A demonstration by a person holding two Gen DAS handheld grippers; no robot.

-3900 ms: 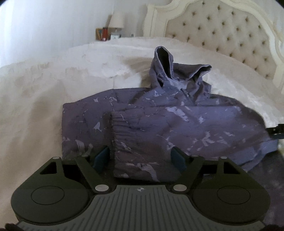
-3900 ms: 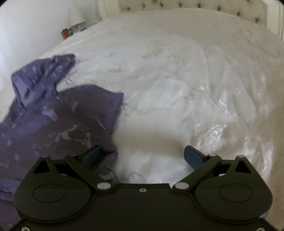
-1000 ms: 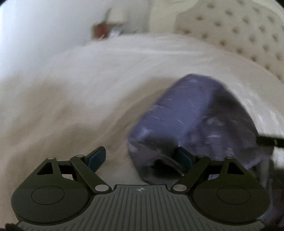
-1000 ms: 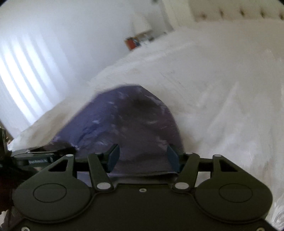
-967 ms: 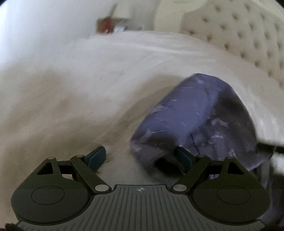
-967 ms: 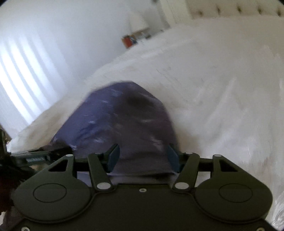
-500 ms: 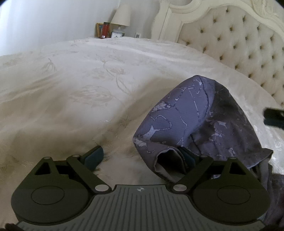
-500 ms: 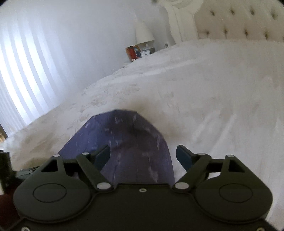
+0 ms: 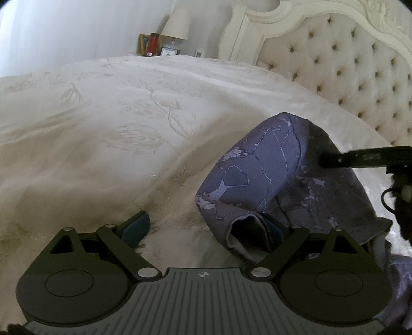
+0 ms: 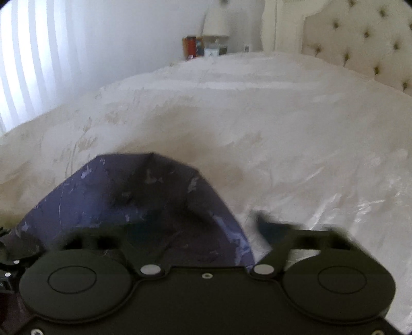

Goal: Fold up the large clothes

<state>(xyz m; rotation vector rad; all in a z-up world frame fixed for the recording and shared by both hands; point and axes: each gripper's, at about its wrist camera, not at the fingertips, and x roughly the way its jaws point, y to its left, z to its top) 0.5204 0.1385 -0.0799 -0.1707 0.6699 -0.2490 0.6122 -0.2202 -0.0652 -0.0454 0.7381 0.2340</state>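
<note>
1. Purple cloth with a pale cracked print is what we see first in the left wrist view: the garment (image 9: 257, 167) lies bundled in a rounded heap on the cream bedspread (image 9: 116, 116), toward the right and near the tufted headboard (image 9: 347, 72).
2. Our left gripper (image 9: 203, 229) has its jaws spread wide. One finger rests on bare bedspread. The other is tucked into a folded edge of the garment, where the pale lining shows. Nothing is pinched.
3. A dark bar reaches in from the right edge over the heap; we cannot tell whether it touches the cloth.
4. A lamp (image 9: 176, 24) stands beyond the far side of the bed.
5. In the right wrist view the garment rises as a peaked fold just ahead of our right gripper (image 10: 203, 229).
6. Its jaws are smeared by motion and have just been closing, with the fabric between them. The right-hand finger appears just beside the cloth's edge, on the bedspread, not pressing it.
</note>
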